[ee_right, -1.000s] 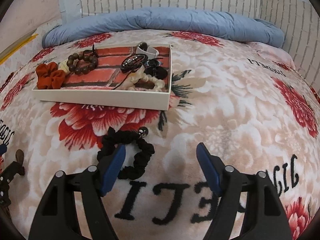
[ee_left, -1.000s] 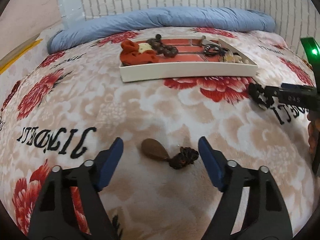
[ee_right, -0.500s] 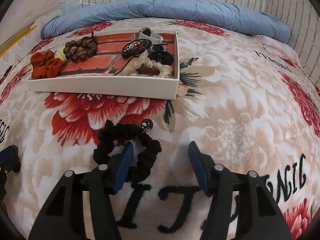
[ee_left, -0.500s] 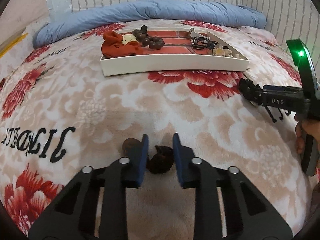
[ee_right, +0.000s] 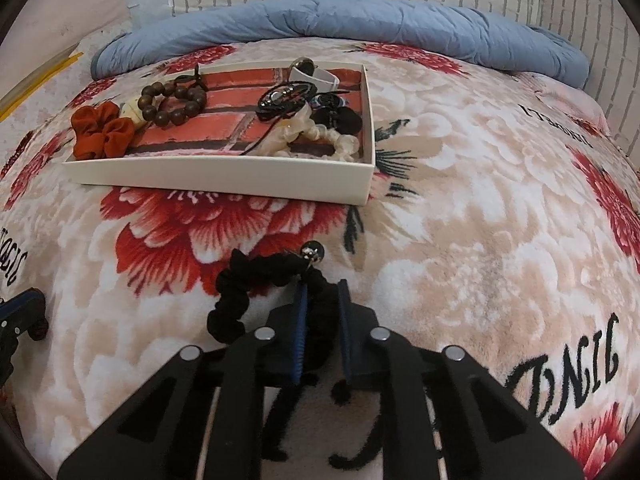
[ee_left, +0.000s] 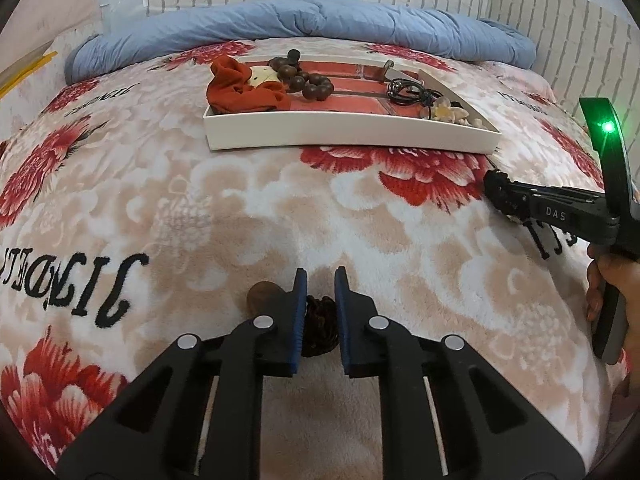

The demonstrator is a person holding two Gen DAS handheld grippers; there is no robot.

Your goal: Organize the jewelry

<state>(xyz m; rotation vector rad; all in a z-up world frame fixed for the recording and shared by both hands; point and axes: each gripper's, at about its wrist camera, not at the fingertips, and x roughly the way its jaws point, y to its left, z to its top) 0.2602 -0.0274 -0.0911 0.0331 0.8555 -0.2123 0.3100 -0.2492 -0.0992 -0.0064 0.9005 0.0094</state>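
Note:
My left gripper is shut on the dark knotted cord of a brown wooden pendant lying on the floral blanket. My right gripper is shut on a black scrunchie with a silver bead, also on the blanket. A white tray with a brick-print floor lies beyond both. It holds an orange scrunchie, a wooden bead bracelet, a black cord necklace and a pearly bracelet. The tray also shows in the left wrist view.
A rolled blue quilt lies along the back, against a white brick wall. The right gripper and the hand holding it show at the right edge of the left wrist view. The left gripper's tip shows at the left edge of the right wrist view.
Both grippers have closed: the left on the pendant's knotted cord, the right on the black scrunchie. Both cameras have moved closer to the blanket.

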